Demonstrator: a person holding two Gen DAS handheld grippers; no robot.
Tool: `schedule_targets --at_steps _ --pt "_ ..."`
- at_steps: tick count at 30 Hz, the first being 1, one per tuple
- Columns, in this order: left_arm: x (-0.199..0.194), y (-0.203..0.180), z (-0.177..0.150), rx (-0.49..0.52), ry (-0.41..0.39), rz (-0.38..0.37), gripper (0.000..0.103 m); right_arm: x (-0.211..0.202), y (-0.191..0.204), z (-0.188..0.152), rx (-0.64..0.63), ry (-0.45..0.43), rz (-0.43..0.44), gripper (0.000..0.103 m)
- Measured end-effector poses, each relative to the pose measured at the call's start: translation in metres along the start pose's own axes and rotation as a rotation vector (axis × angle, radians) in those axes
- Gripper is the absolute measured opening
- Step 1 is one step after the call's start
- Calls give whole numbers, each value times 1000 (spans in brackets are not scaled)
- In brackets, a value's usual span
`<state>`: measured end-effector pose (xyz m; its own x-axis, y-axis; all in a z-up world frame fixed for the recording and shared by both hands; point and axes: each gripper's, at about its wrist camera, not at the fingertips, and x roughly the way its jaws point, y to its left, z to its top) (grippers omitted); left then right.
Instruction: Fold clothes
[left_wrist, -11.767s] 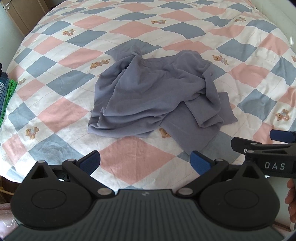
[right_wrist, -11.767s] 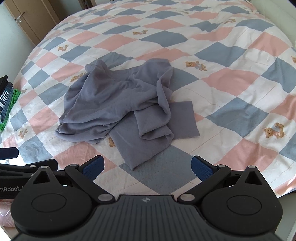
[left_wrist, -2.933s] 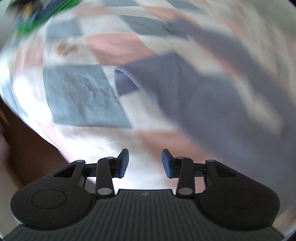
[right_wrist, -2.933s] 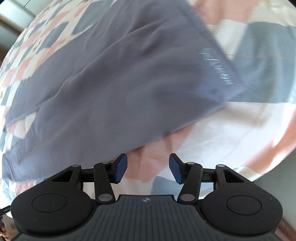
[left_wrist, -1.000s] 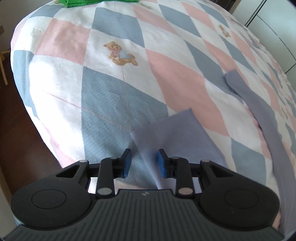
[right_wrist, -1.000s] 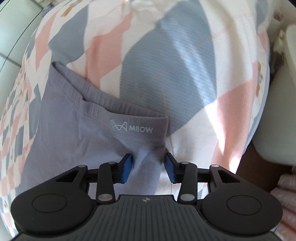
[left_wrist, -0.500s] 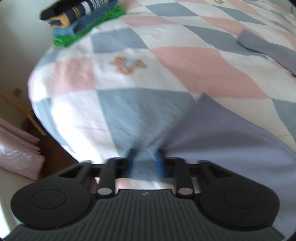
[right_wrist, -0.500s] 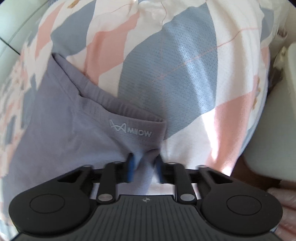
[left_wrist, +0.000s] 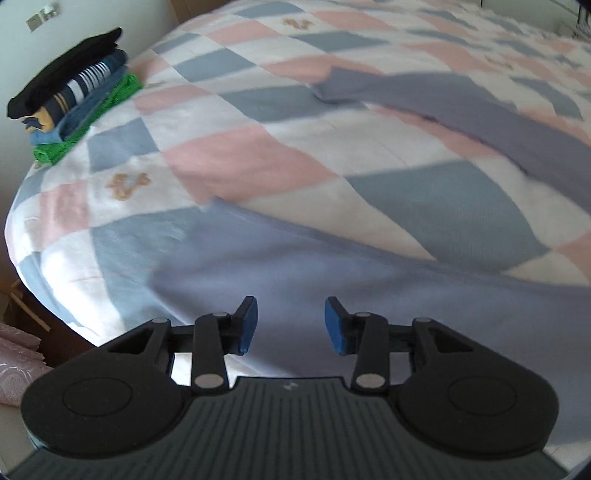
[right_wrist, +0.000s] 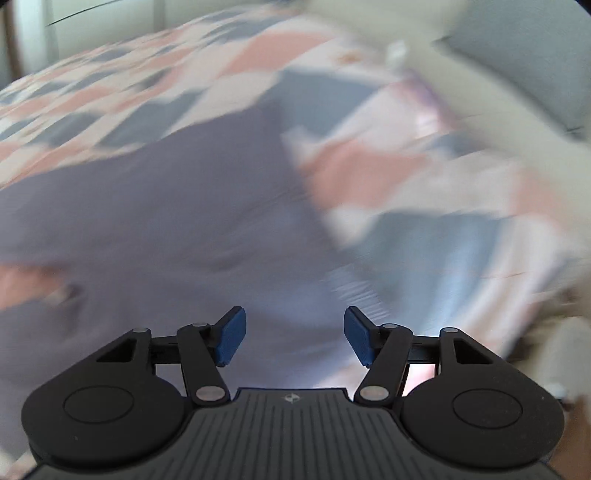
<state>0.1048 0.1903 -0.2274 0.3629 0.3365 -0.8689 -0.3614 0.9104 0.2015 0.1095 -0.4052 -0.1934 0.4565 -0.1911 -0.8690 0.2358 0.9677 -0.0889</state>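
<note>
Grey trousers (left_wrist: 295, 280), spread across the checked quilt (left_wrist: 251, 155), long axis left to right: both the left tongs (left_wrist: 290, 325) and right tongs (right_wrist: 293, 338) just opened, empty, directly above the near edge.

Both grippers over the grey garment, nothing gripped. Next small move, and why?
Probably take both ends of the near leg and fold it toward the far leg. Both the left gripper and right gripper have just been opening and hold nothing; the garment lies flat on the quilt, legs spread apart.
</note>
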Motion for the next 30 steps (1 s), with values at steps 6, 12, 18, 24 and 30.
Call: schedule_targets --at_steps 6,12,18,24,30 --pt "4 19 -11 -23 126 103 37 41 -21 -5 -93 96 -53 61" --pt "-67 -16 -10 94 105 67 56 10 -70 0 160 108 -28 71" --pt "-137 -60 -9 205 42 -61 59 -42 -35 -14 189 77 112 84" --pt "-203 -57 -18 261 -32 -102 70 -112 30 -47 110 73 211 94" --pt "-253 -41 -41 295 -100 -114 77 -169 77 -68 -25 29 227 100"
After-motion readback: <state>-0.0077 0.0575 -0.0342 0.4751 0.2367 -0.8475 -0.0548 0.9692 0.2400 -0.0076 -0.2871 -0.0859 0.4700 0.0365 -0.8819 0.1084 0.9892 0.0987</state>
